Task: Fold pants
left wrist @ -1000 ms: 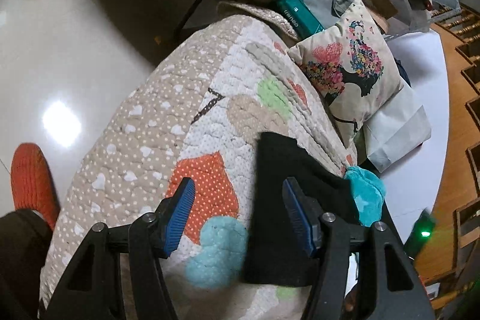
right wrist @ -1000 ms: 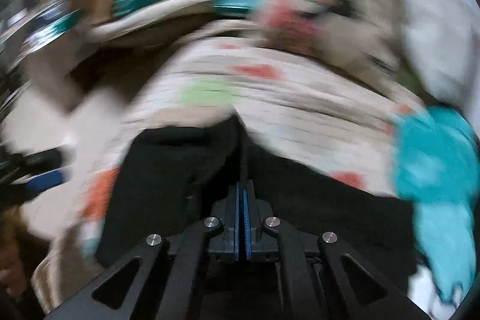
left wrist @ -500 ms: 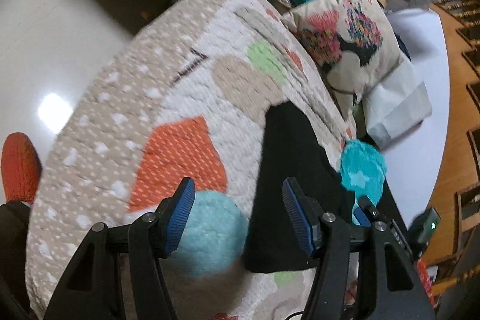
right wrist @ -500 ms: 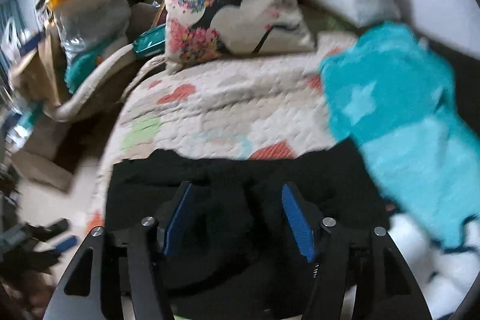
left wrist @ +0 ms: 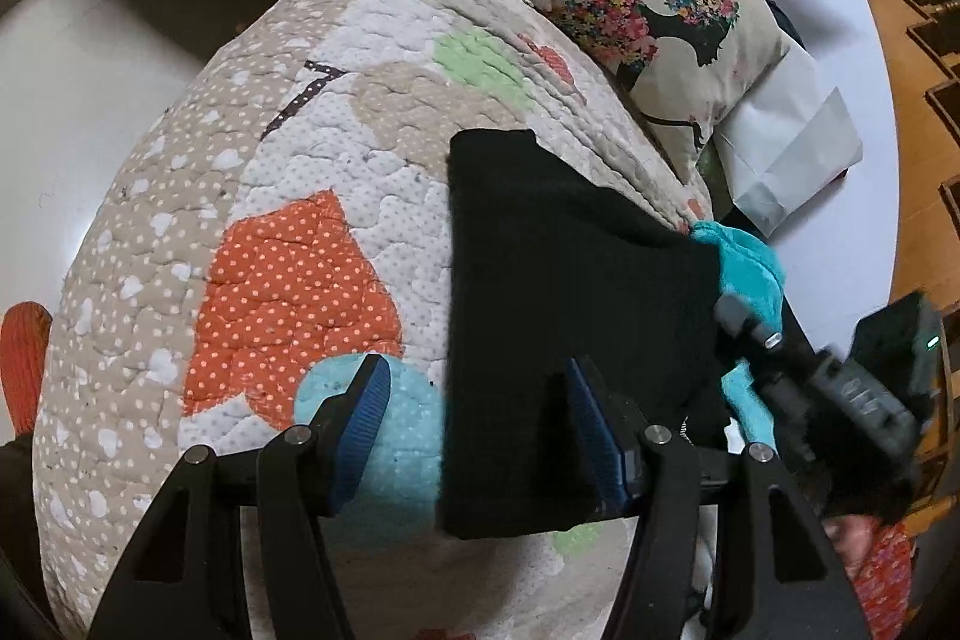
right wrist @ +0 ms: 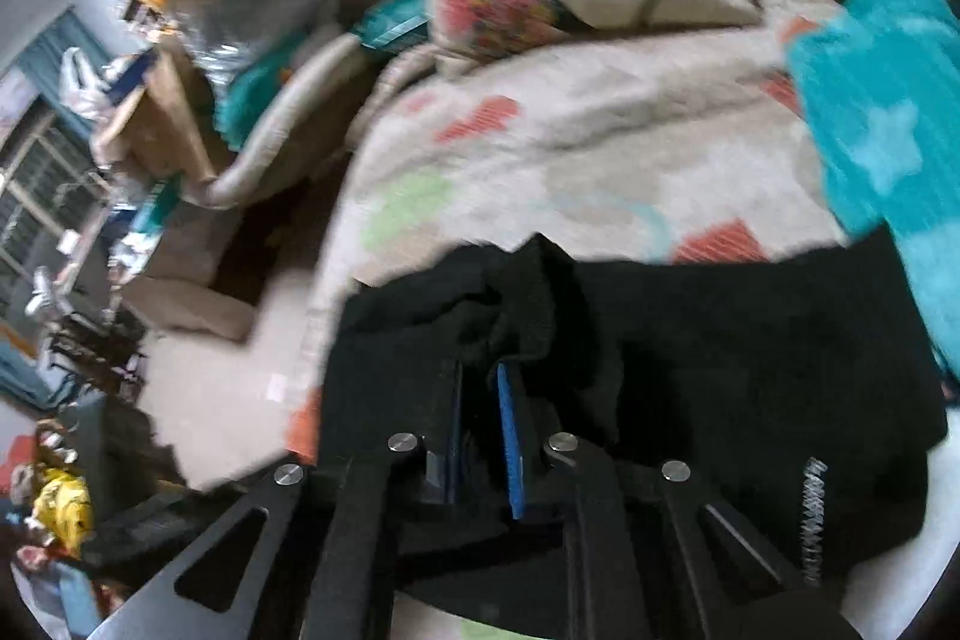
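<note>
The black pants (left wrist: pixel 558 292) lie folded on a quilted blanket (left wrist: pixel 300 160) with coloured hearts. My left gripper (left wrist: pixel 474 424) is open, its jaws wide apart just above the pants' near left edge, holding nothing. The right gripper's body (left wrist: pixel 840 388) shows at the pants' right edge in the left wrist view. In the right wrist view my right gripper (right wrist: pixel 480 400) has its blue pads close together with a bunched fold of the black pants (right wrist: pixel 528 304) between them, lifted a little off the rest of the pants (right wrist: pixel 750 340).
A flowered cushion (left wrist: pixel 666 16) and a white paper bag (left wrist: pixel 786 148) lie beyond the pants. A teal fleece cloth (right wrist: pixel 882 130) lies on the right. The white floor (left wrist: pixel 72 70) drops off to the left. Boxes and bags (right wrist: pixel 198 58) crowd the far side.
My right gripper, open half a second ago, has closed on a fold of the pants and turned left. My left gripper has moved nearer the pants and stayed open.
</note>
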`<control>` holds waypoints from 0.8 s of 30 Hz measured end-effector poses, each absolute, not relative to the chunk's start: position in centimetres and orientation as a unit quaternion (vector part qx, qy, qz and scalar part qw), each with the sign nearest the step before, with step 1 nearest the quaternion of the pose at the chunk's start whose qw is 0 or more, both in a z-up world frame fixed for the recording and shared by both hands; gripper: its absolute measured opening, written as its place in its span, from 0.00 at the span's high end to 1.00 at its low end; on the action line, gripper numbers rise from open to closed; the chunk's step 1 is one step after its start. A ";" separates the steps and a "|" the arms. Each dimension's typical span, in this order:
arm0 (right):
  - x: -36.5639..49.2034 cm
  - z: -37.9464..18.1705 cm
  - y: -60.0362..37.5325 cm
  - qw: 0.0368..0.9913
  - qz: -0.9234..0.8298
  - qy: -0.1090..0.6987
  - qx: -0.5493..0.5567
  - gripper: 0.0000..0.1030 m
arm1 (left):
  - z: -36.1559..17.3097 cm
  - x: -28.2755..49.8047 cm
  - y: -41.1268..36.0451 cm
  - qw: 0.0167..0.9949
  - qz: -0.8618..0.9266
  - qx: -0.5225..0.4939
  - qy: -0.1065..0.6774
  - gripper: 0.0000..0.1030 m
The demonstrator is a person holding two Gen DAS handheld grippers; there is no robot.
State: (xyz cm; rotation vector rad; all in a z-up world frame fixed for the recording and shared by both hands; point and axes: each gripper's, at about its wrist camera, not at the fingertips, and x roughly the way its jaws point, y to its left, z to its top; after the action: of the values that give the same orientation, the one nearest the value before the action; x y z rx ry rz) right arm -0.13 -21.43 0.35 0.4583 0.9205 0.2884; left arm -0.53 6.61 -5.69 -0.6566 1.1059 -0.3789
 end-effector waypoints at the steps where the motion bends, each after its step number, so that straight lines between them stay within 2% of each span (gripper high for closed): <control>1: 0.1 0.8 -21.1 0.860 0.147 0.434 0.224 0.88 | -5.8 -0.5 6.7 0.783 -0.173 -0.305 0.514 0.42; 4: 0.7 1.5 -21.2 0.854 0.168 0.421 0.257 0.88 | -6.3 -0.3 7.1 0.776 -0.166 -0.316 0.520 0.42; 5: 0.9 1.4 -21.5 0.846 0.176 0.418 0.281 0.93 | -6.5 -0.3 7.2 0.774 -0.164 -0.320 0.521 0.42; 8: 1.0 1.3 -22.1 0.833 0.190 0.409 0.321 0.94 | -6.6 -0.3 7.3 0.773 -0.163 -0.323 0.522 0.42; 15: -0.3 -1.4 -24.1 0.866 0.042 0.447 0.218 0.90 | -6.7 -0.4 7.2 0.771 -0.161 -0.319 0.527 0.42; 16: -0.6 -1.9 -24.6 0.862 0.041 0.450 0.229 0.85 | -6.8 -0.3 7.2 0.770 -0.161 -0.320 0.528 0.42; 17: -0.9 -2.5 -25.2 0.856 0.043 0.453 0.244 0.67 | -6.8 -0.3 7.1 0.770 -0.160 -0.318 0.528 0.42; 18: -1.4 -3.1 -25.7 0.852 0.046 0.450 0.264 0.55 | -6.9 -0.2 7.0 0.771 -0.161 -0.316 0.529 0.42; 19: -1.5 -3.4 -25.9 0.851 0.048 0.447 0.274 0.39 | -6.9 -0.2 6.8 0.772 -0.162 -0.313 0.529 0.42; 22: -1.3 -4.2 -25.7 0.843 0.062 0.449 0.290 0.38 | -7.3 0.2 6.0 0.777 -0.164 -0.299 0.529 0.40; 24: -0.8 -4.7 -24.8 0.838 0.070 0.461 0.284 0.38 | -7.3 0.4 5.3 0.784 -0.165 -0.285 0.526 0.35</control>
State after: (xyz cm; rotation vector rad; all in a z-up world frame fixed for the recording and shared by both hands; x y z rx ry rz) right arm -0.76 -24.79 -4.70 0.6001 0.9751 0.1482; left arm 0.39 5.27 -7.33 -0.6143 1.1354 -0.3566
